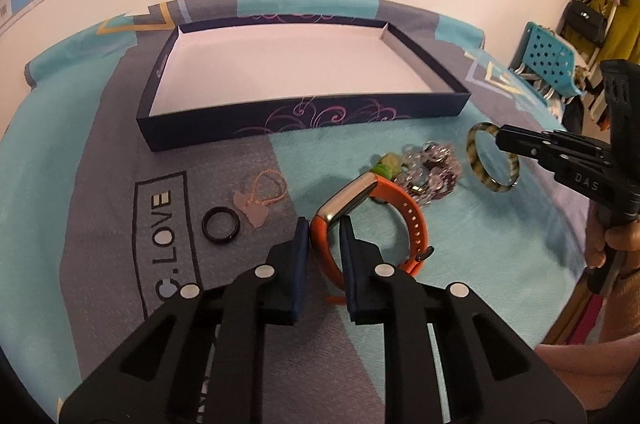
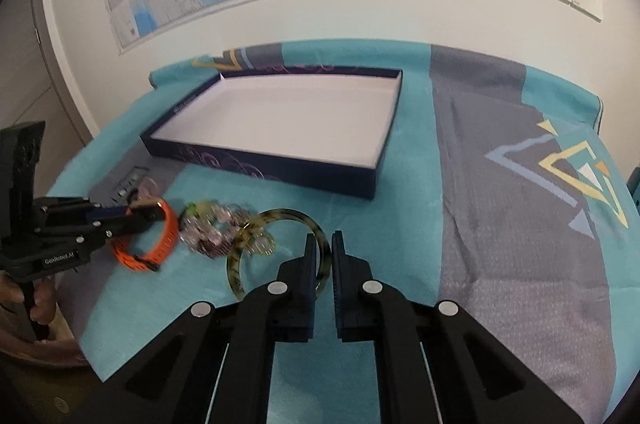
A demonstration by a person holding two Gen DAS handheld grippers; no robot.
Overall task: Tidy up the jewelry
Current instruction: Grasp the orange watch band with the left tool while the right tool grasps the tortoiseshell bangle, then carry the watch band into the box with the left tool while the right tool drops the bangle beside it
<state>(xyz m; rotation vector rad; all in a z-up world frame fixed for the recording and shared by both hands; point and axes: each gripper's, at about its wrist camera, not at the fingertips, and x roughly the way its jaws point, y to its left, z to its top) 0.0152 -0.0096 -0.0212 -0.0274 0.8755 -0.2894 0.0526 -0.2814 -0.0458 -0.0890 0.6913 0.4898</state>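
Left wrist view has the left gripper point(image 1: 325, 224) with its fingers closed around the strap of the orange watch band point(image 1: 408, 220), right next to the silver face, which makes sense since the strap is the thin bit you can actually pinch. Over on the right, the right gripper point(image 2: 320, 244) is clamped on the rim of the tortoiseshell bangle point(image 2: 244, 240), holding it on edge so the hoop stands up off the cloth. Both grabs look like prep for carrying stuff into the open navy box point(image 1: 404, 112) just behind, which has nothing in it yet, so I'd guess sorting has barely started. Still lying on the teal and grey cloth point(image 1: 460, 256): a beaded bracelet pile point(image 1: 432, 164) between the two held pieces, a black ring point(image 1: 222, 225), and a pinkish cord pendant point(image 1: 256, 202). Hard to read: the bead pile is a blurry tangle with something green in it, could be more than one piece. Whether the surface is a desk or a bed, can't tell, the cloth covers it all.
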